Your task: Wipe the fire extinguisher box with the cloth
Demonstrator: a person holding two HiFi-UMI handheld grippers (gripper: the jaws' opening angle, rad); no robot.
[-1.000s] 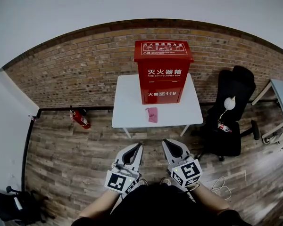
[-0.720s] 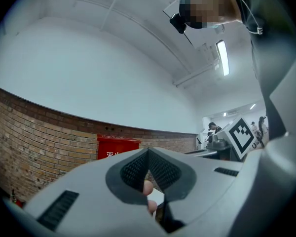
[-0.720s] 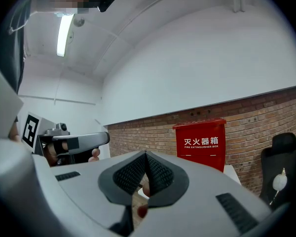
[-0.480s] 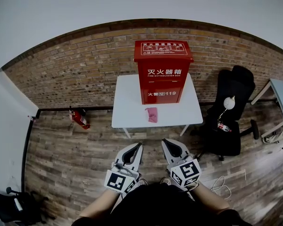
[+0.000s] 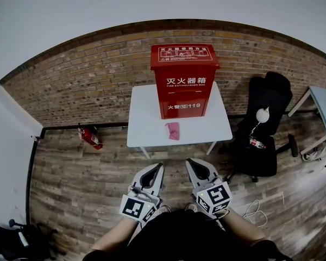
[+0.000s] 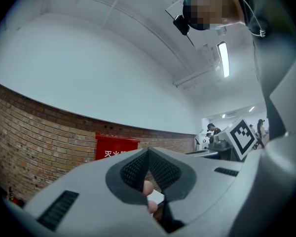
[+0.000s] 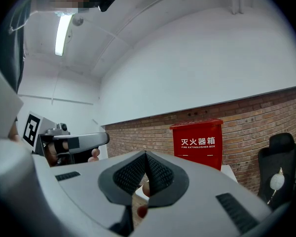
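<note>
Head view, looking steeply down: found a brick wall (image 5: 98, 75) far beyond the fingers (image 5: 155, 174) of the left gripper (image 5: 160, 167) and the right gripper (image 5: 189, 163). Found a white table (image 5: 144, 118) nearer than the wall, yet well ahead of the fingertips. Saw the red fire extinguisher box (image 5: 185, 86) upright at the table's far side, lid down, front turned toward the fingers. Noted the two grippers side by side, pointed at the table and well short of its near edge. Read in the left gripper view fingers pressed together tip to tip, pinching nothing, and in the right gripper view the same: pads met, nothing between them. Spotted the small pink cloth (image 5: 173, 130) lying flat on the table just in front of the box, straight ahead of the gap between the two pairs of fingers, apart from both. Judged the scene to fit two stages alike: cloth waiting to be picked up for the wipe, or cloth laid down again with the box wiped. Could not settle which. Reckoned that any grasp of the cloth would call for fingers spread first, then a long reach forward over the near table edge.
</note>
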